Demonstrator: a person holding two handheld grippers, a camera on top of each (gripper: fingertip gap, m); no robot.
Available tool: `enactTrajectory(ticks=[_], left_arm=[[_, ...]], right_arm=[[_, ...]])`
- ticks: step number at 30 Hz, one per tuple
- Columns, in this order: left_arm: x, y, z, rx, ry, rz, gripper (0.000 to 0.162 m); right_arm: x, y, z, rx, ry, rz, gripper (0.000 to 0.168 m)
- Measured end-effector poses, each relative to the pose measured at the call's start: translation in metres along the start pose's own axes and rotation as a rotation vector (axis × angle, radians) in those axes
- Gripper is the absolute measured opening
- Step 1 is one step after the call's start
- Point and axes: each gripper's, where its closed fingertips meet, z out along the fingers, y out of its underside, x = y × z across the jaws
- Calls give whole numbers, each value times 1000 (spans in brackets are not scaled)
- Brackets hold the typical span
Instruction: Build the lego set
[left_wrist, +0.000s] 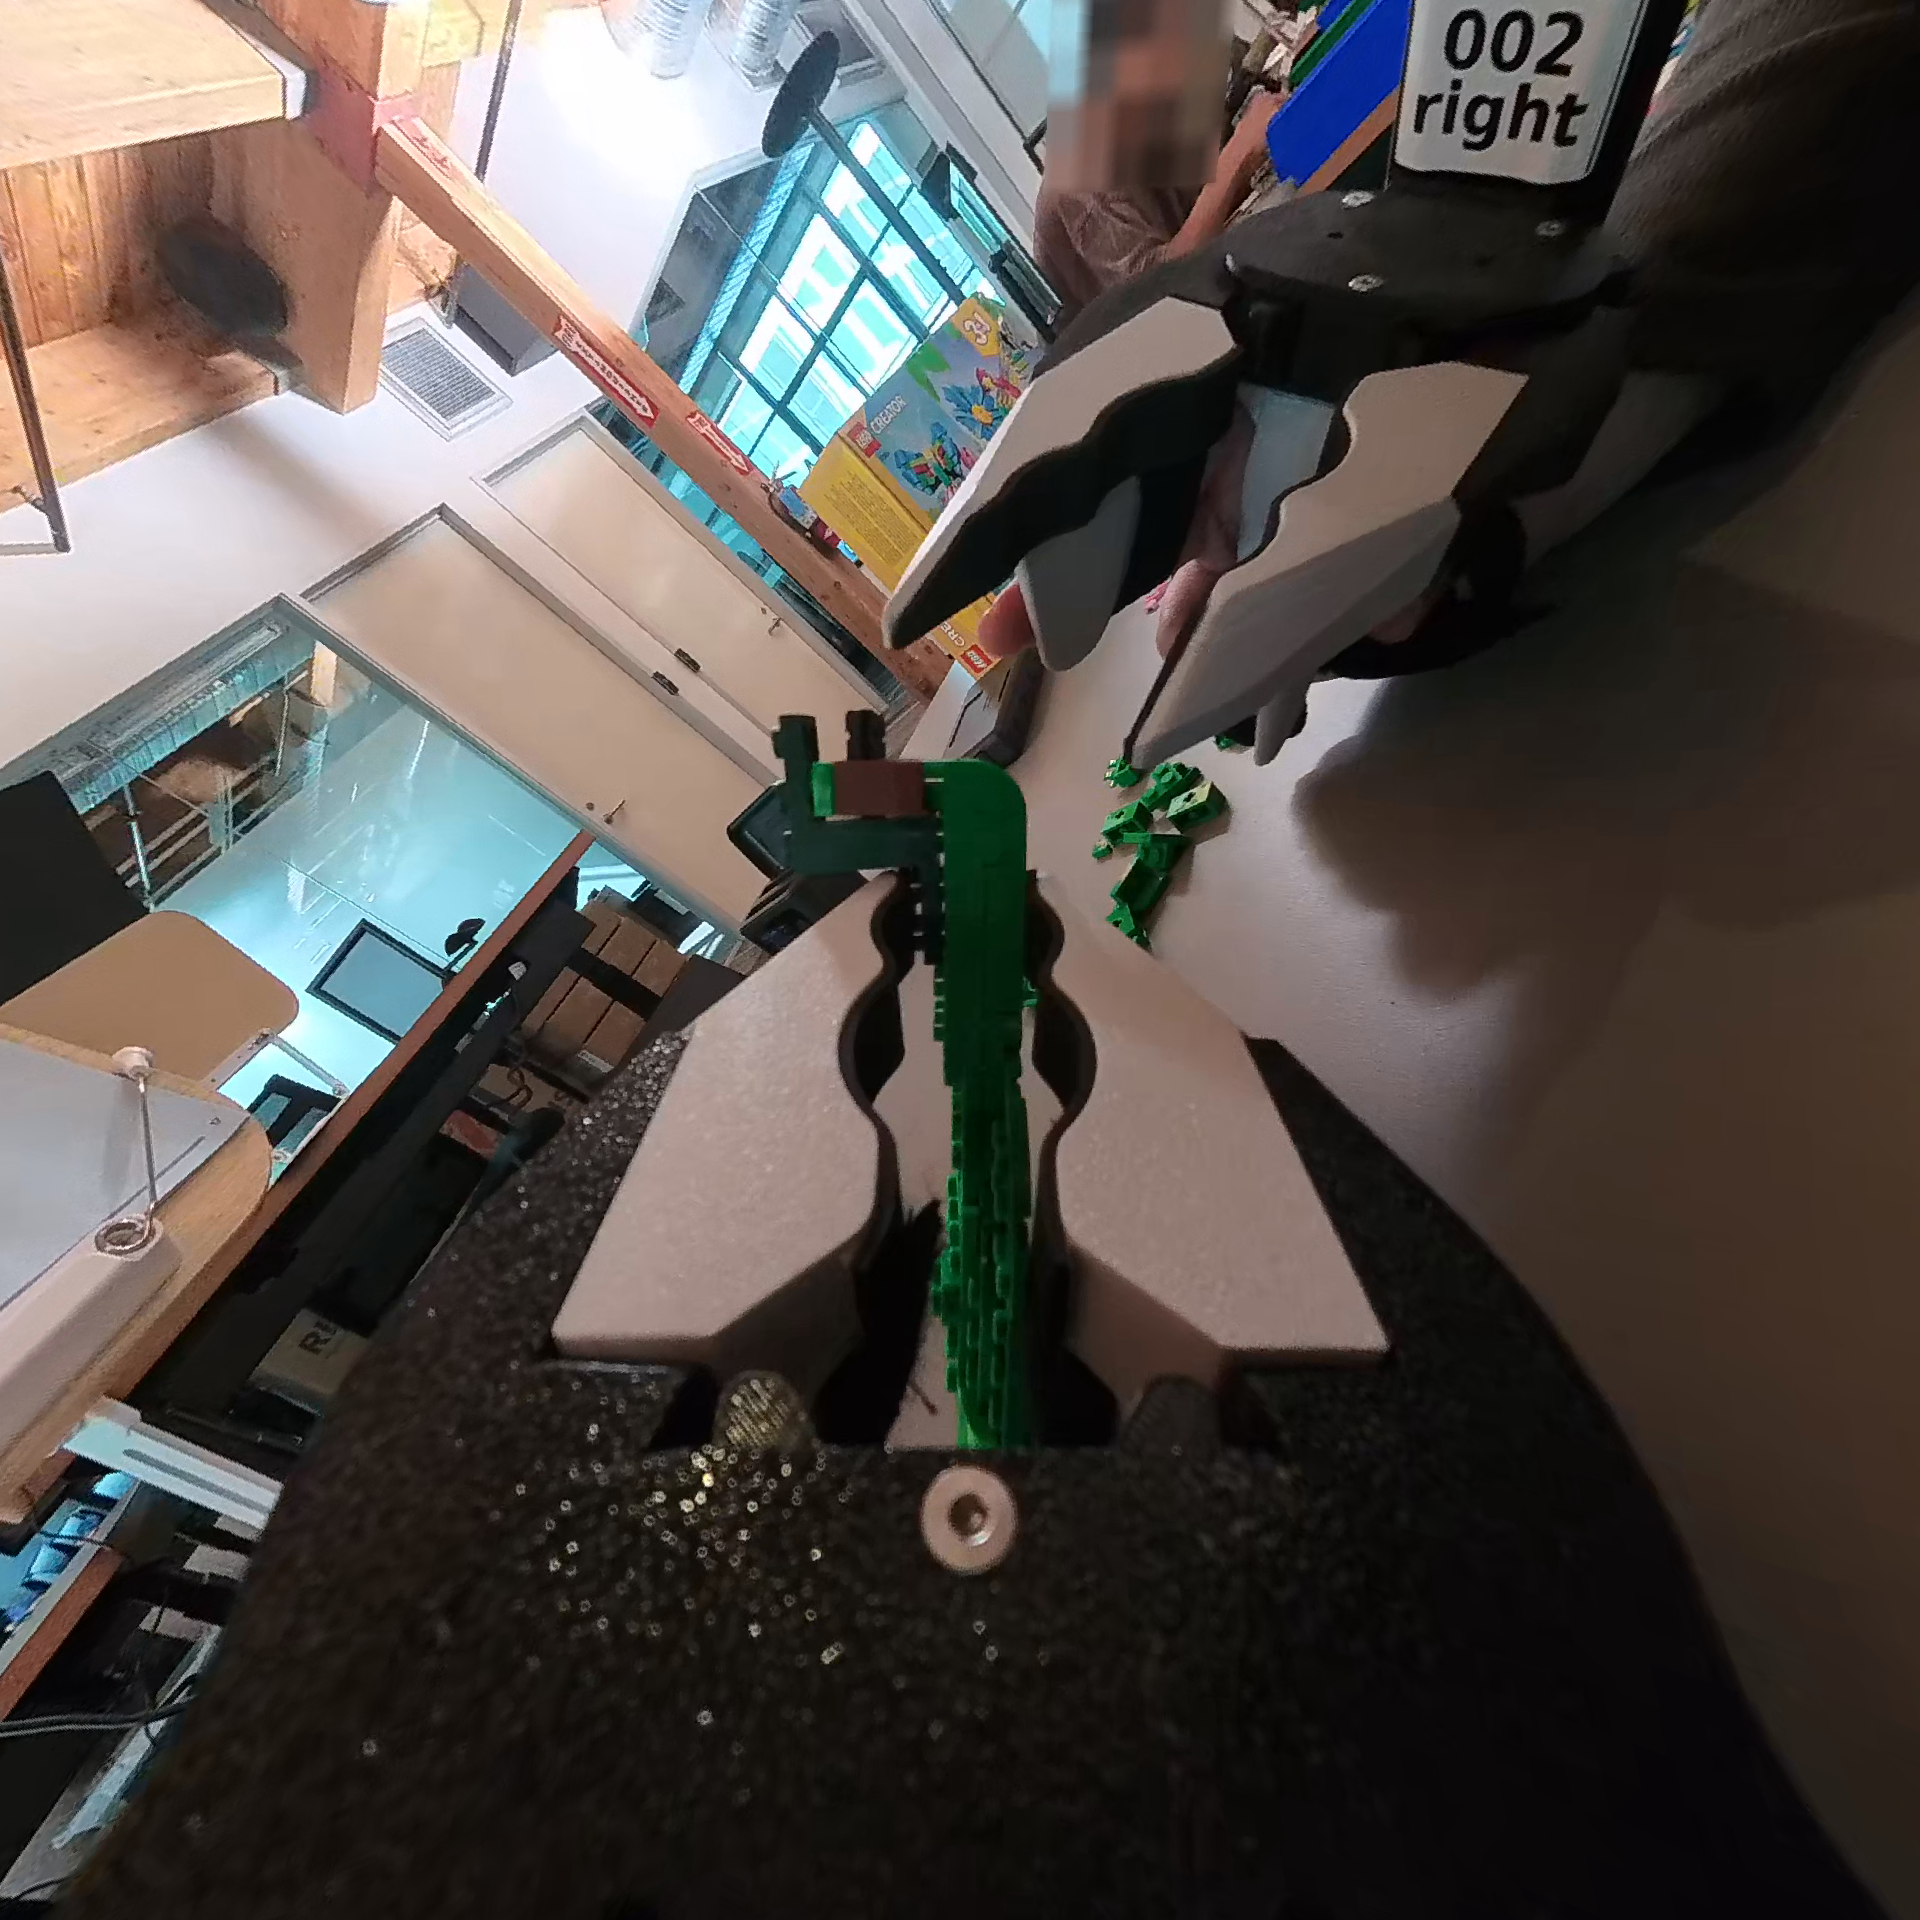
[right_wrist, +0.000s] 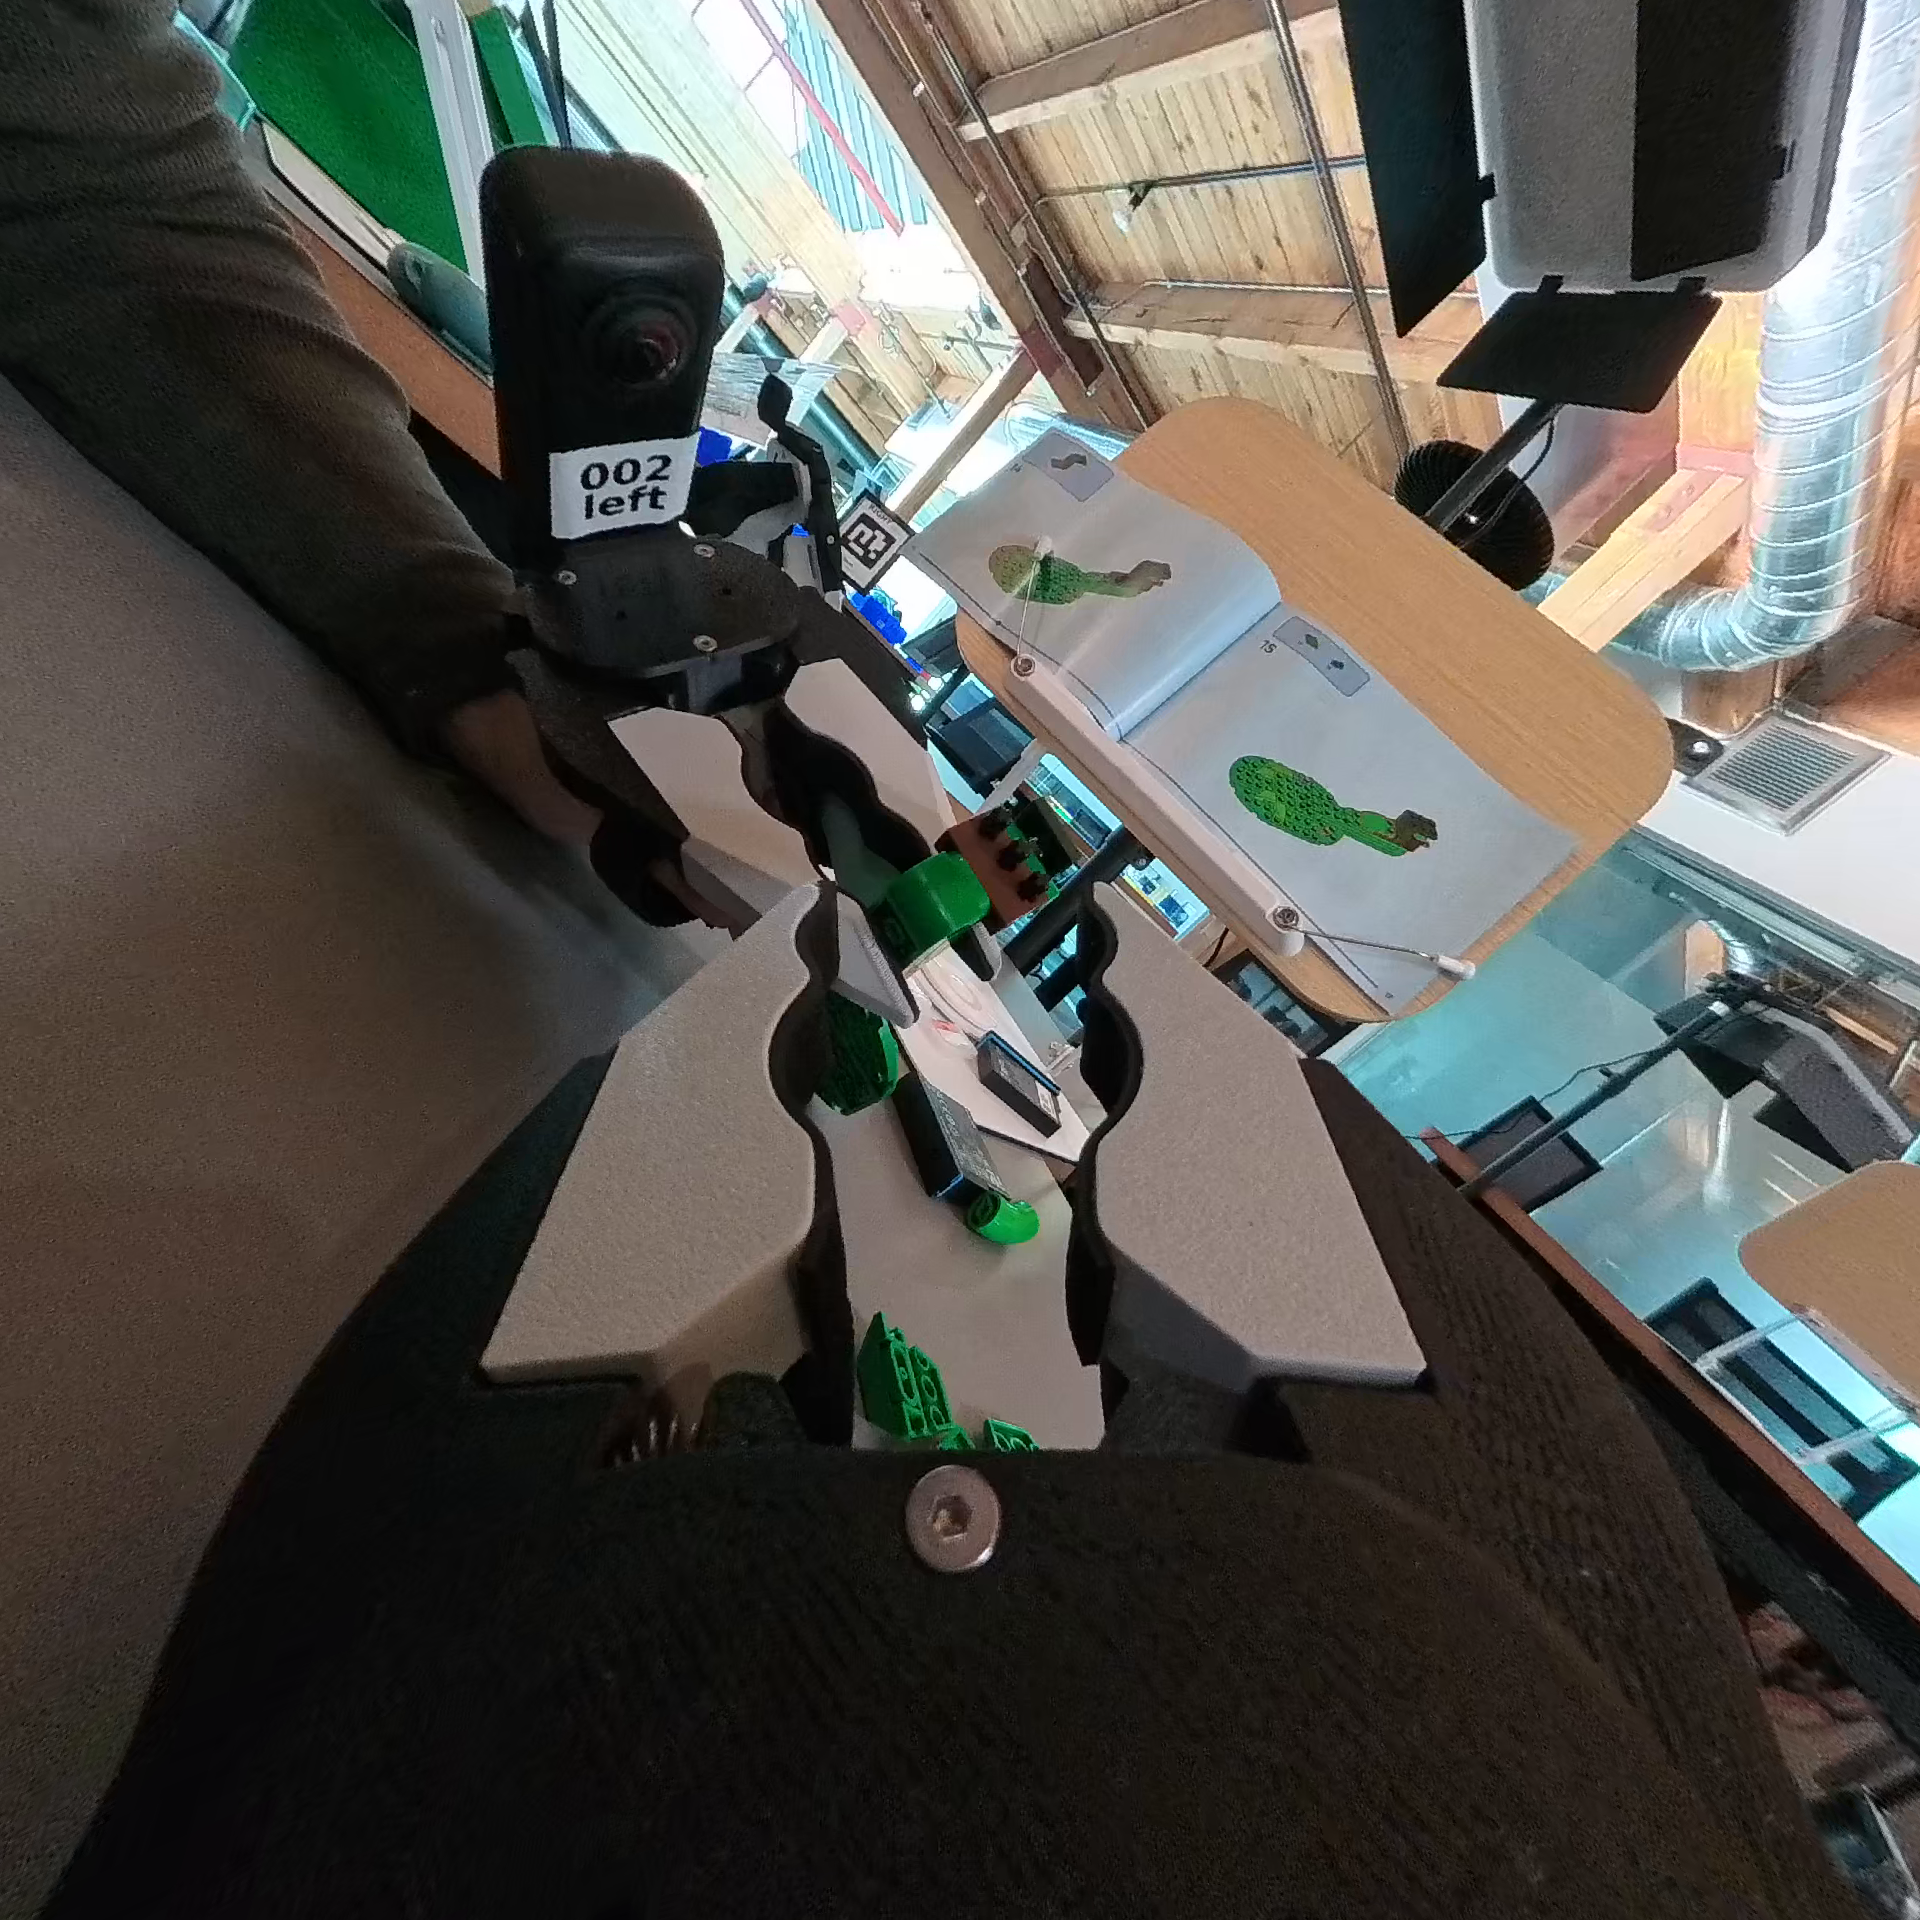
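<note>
My left gripper (left_wrist: 961, 894) is shut on a flat green lego build (left_wrist: 987, 1039), held edge-on above the table. A brown brick (left_wrist: 881, 792) and dark green pieces sit at the build's far end. My right gripper (right_wrist: 956, 914) is open and empty. In the left wrist view the right gripper (left_wrist: 1023, 691) hangs over the table with one fingertip (left_wrist: 1143, 743) just above a pile of loose green pieces (left_wrist: 1148, 842). In the right wrist view the left gripper (right_wrist: 831, 821) holds the build (right_wrist: 930, 894) just ahead of my open fingers. Loose green pieces (right_wrist: 904, 1371) lie between them.
A pale table (left_wrist: 1455, 935) carries the pieces, a green curved piece (right_wrist: 1003, 1216) and two black devices (right_wrist: 945, 1132). An open instruction booklet (right_wrist: 1299, 727) rests on a wooden stand to the right. A yellow lego box (left_wrist: 894, 468) stands at the table's far end.
</note>
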Motion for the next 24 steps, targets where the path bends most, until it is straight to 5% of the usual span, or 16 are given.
enactTrajectory(ticks=[24], left_arm=[[-18, -11, -8, 63, -100, -6, 18]], right_arm=[[-1, 1, 1, -8, -7, -4, 42]])
